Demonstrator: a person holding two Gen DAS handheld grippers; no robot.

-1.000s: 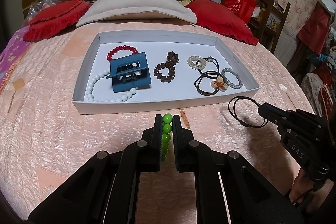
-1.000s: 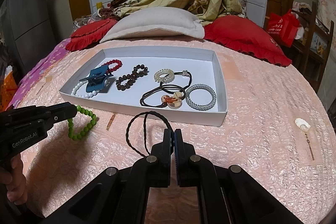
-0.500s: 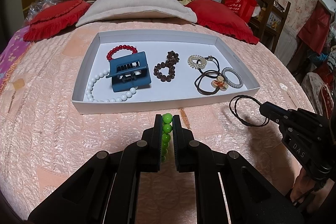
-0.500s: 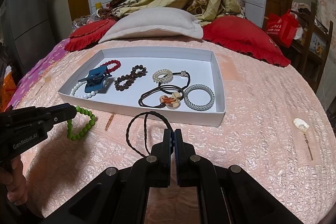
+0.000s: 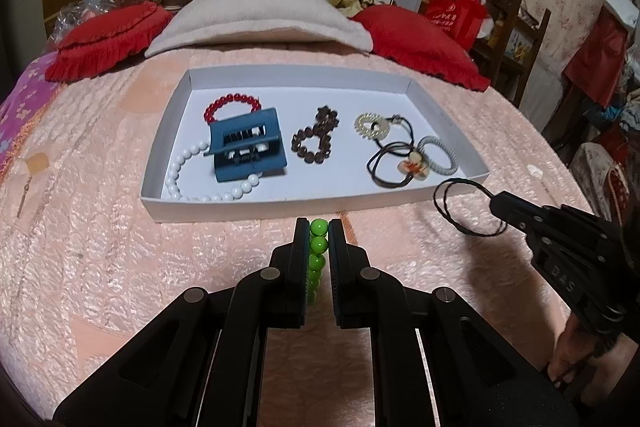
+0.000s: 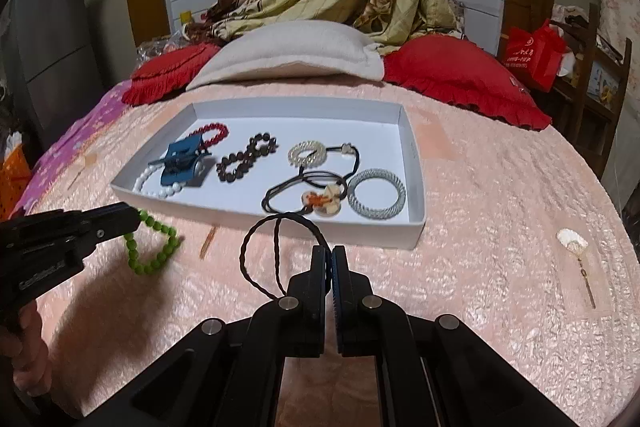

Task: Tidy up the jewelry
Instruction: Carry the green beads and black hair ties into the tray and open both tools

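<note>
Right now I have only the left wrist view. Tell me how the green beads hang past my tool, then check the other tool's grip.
Observer: The green bead bracelet hangs from the left tool as an open loop, short of the white tray's front wall.
Operator: Say whether it touches the bedspread.
Observer: Its low end looks to rest on the pink bedspread; I cannot be sure.
Operator: Now the right tool.
Observer: The right tool is shut on the dark braided cord, whose loop bulges to its left.
</note>
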